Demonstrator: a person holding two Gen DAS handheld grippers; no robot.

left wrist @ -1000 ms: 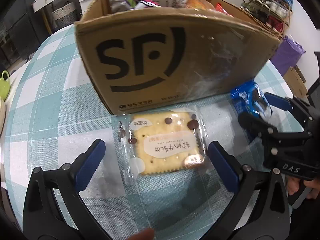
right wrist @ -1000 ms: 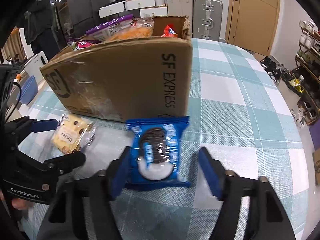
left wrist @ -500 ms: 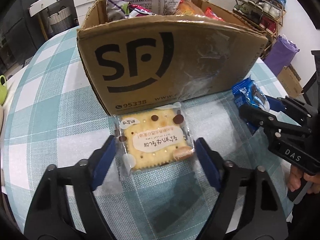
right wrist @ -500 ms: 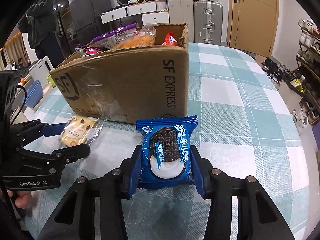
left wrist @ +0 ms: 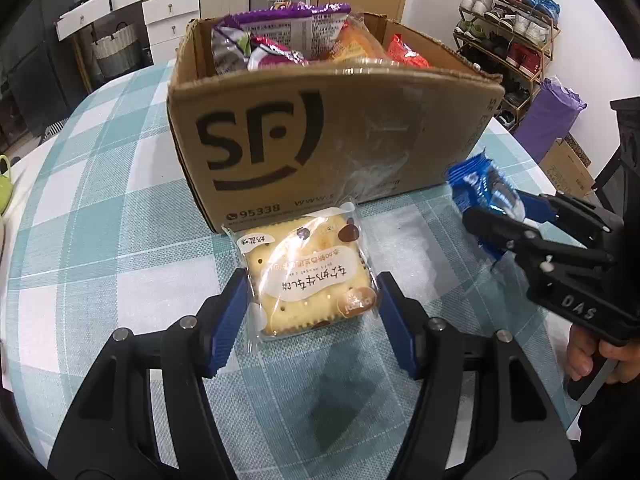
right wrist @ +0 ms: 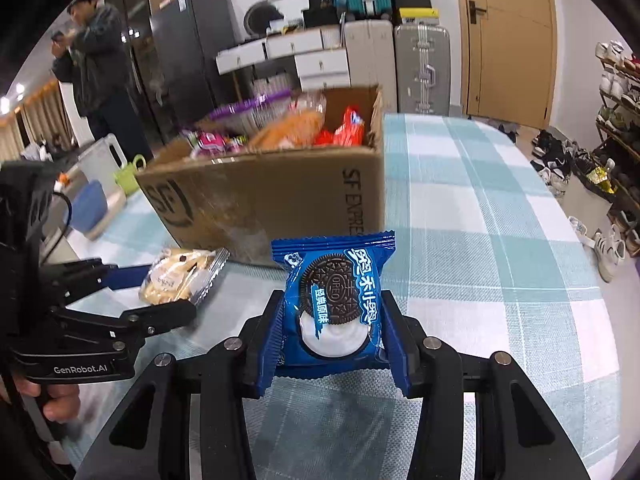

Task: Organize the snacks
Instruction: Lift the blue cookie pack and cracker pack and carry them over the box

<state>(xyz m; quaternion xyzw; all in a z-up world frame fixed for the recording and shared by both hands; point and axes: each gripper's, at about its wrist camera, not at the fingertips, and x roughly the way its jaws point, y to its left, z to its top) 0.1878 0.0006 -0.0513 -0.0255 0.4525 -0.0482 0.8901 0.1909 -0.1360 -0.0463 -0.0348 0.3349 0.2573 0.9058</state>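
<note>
A clear-wrapped square cracker packet [left wrist: 308, 272] sits between the blue pads of my left gripper [left wrist: 313, 292], whose jaws are closing and press on its wrapper. It hangs just above the tablecloth, casting a shadow. A blue Oreo packet [right wrist: 334, 304] stands upright in my right gripper [right wrist: 334, 324], which is shut on it and holds it off the table. The open cardboard box [left wrist: 328, 140] stands right behind both, filled with several snack bags [left wrist: 280, 36]. From the right wrist, the left gripper [right wrist: 168, 294] with the cracker packet [right wrist: 180, 276] shows at the left, near the box [right wrist: 260, 200].
The round table wears a teal and white checked cloth [right wrist: 480, 220]. A person [right wrist: 96, 60] stands at the back left. Suitcases [right wrist: 420, 64] and drawers line the far wall; a shoe rack [left wrist: 508, 28] stands right. A green cup [right wrist: 128, 176] and blue container [right wrist: 90, 204] sit left.
Both grippers closed onto their packets and rose with them off the cloth. The box now shows from higher up, its contents more visible.
</note>
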